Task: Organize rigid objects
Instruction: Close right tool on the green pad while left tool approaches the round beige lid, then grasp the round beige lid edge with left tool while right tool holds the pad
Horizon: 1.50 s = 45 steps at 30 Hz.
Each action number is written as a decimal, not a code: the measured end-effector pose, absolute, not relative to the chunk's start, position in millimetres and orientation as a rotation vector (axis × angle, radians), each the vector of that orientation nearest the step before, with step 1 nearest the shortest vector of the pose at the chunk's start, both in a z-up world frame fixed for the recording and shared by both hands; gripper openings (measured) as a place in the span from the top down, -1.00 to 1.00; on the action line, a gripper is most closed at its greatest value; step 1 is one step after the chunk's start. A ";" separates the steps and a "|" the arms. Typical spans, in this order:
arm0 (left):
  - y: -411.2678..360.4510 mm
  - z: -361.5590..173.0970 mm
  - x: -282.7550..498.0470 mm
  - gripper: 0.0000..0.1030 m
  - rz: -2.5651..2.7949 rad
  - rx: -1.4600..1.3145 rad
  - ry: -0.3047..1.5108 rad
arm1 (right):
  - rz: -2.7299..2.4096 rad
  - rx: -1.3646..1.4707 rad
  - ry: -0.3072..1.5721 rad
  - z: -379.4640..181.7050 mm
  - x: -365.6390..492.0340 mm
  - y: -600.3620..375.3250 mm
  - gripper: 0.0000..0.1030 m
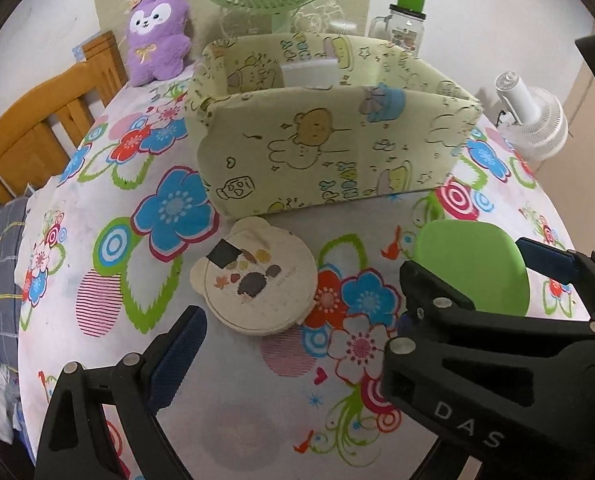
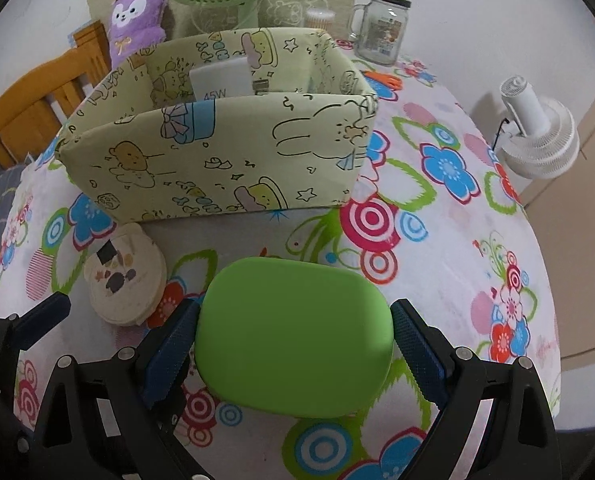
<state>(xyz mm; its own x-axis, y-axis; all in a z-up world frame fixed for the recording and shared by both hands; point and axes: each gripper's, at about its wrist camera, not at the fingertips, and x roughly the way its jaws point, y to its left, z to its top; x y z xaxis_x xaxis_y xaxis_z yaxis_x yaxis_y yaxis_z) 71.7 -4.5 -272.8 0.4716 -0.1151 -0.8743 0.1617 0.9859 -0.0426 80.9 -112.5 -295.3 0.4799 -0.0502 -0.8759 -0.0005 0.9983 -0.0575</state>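
Left wrist view: the left gripper (image 1: pixel 293 344) hangs with its jaws spread wide, nothing between them, over a round cream bear-eared tin (image 1: pixel 255 276) lying on the flowered tablecloth (image 1: pixel 97 280) before the pale yellow cartoon-print fabric box (image 1: pixel 329 136).

Right wrist view: the right gripper (image 2: pixel 293 356) has its 2 blue pads (image 2: pixel 171 354) pressed against the sides of a smooth green rounded case (image 2: pixel 293 336), near the box (image 2: pixel 217 160), where a white 45W charger (image 2: pixel 221 80) stands.
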 end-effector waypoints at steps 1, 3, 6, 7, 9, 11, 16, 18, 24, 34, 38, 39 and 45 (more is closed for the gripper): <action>-3.8 -273.7 73.4 -0.89 -0.170 0.050 1.067 | -0.028 -0.055 1.072 -296.3 82.6 -111.5 -0.85; -1.9 -276.8 78.0 -0.89 -0.169 0.057 1.070 | -0.028 -0.059 1.076 -298.7 86.2 -108.8 -0.85; 0.9 -280.5 84.8 -0.89 -0.177 0.069 1.075 | -0.035 -0.054 1.083 -302.3 90.7 -105.1 -0.85; 2.0 -281.6 87.4 -0.89 -0.181 0.078 1.075 | -0.039 -0.048 1.086 -303.5 92.1 -104.1 -0.85; 3.8 -283.5 90.1 -0.89 -0.188 0.095 1.072 | -0.049 -0.039 1.089 -305.8 94.6 -102.5 -0.85; 5.1 -285.2 93.2 -0.89 -0.211 0.116 1.069 | -0.064 -0.027 1.096 -308.2 96.1 -100.6 -0.85; 7.2 -288.4 100.6 -0.89 -0.251 0.168 1.059 | -0.105 0.007 1.104 -313.1 99.4 -98.7 -0.85; 9.7 -290.0 103.9 -0.89 -0.262 0.180 1.056 | -0.116 0.017 1.105 -314.6 100.7 -98.2 -0.85; 14.7 -294.5 111.4 -0.89 -0.296 0.201 1.049 | -0.146 0.049 1.116 -319.2 104.2 -95.9 -0.85; 16.1 -305.8 119.2 -0.89 -0.351 0.204 1.049 | -0.214 0.074 1.118 -326.2 103.1 -99.9 -0.85; 15.5 -305.6 118.0 -0.87 -0.364 0.204 1.039 | -0.228 0.074 1.110 -325.4 101.3 -99.3 -0.85; 15.4 -305.2 117.5 -0.80 -0.373 0.203 1.038 | -0.231 0.076 1.107 -325.1 100.6 -99.0 -0.85; 14.9 -302.3 109.5 -0.65 -0.380 0.203 1.071 | -0.236 0.087 1.114 -325.5 94.4 -95.3 -0.85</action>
